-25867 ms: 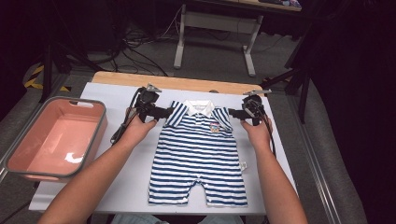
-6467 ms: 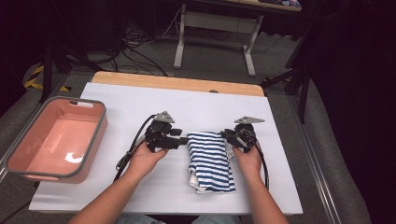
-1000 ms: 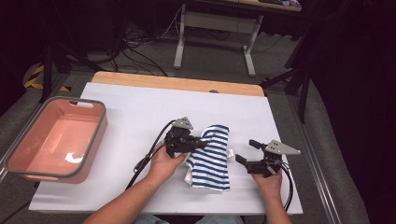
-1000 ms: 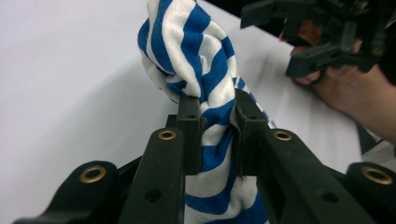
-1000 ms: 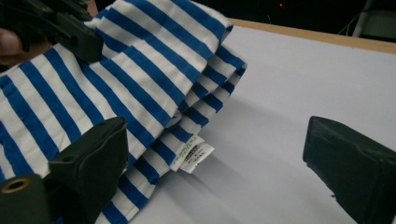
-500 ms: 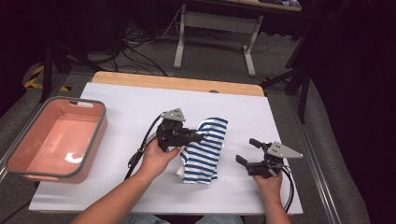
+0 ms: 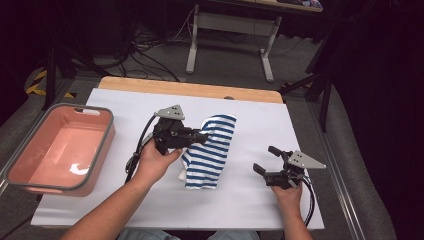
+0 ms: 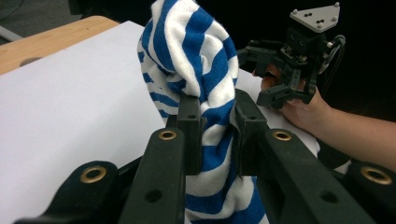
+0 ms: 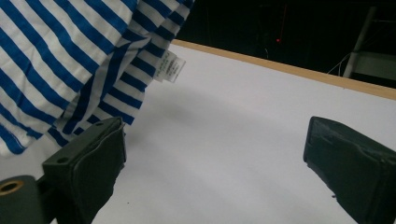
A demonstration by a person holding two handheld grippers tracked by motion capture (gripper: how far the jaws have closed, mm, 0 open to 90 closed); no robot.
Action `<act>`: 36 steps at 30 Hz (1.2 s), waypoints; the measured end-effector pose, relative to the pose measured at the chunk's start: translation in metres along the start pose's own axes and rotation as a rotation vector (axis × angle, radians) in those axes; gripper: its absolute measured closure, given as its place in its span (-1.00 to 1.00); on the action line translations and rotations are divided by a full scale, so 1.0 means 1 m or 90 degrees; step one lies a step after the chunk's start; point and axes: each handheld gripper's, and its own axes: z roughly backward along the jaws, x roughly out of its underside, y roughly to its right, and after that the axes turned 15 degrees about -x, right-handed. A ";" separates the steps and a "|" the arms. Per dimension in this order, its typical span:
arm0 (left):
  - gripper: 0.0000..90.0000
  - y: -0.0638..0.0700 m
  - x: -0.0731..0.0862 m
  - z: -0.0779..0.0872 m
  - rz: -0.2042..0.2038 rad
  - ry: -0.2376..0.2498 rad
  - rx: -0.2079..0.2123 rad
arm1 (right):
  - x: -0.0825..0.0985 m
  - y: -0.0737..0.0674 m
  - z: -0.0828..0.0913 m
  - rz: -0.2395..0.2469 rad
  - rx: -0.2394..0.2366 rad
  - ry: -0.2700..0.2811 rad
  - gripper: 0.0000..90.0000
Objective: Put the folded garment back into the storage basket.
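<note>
White table, dark room. Bunched blue-striped garment pinched in left gripper; right gripper spread wide, empty.

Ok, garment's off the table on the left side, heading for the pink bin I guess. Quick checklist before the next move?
1. Left gripper clamped on striped garment: ok.
2. Garment fully clear of white table cover: not ok, lower end seems to touch.
3. Right gripper open, holding nothing: ok.
4. Pink bin free of other items: ok.
5. Path over the table to bin unobstructed: ok.
6. Fold intact: cannot tell.
</note>
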 end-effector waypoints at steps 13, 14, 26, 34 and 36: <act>0.71 -0.019 -0.004 0.037 0.000 0.005 -0.040 | 0.002 0.006 -0.008 0.002 -0.009 -0.006 -0.90; 0.71 -0.021 -0.004 0.040 0.000 0.004 -0.044 | 0.002 0.006 -0.009 0.001 -0.008 -0.008 -0.90; 0.71 -0.043 -0.002 0.073 0.009 0.003 -0.083 | 0.004 0.007 -0.011 -0.007 -0.010 -0.020 -0.90; 0.71 -0.056 0.000 0.098 0.022 0.010 -0.105 | 0.005 0.007 -0.010 -0.011 -0.006 -0.014 -0.91; 0.71 -0.060 -0.001 0.106 0.021 0.008 -0.108 | 0.005 0.007 -0.010 -0.012 -0.005 -0.016 -0.91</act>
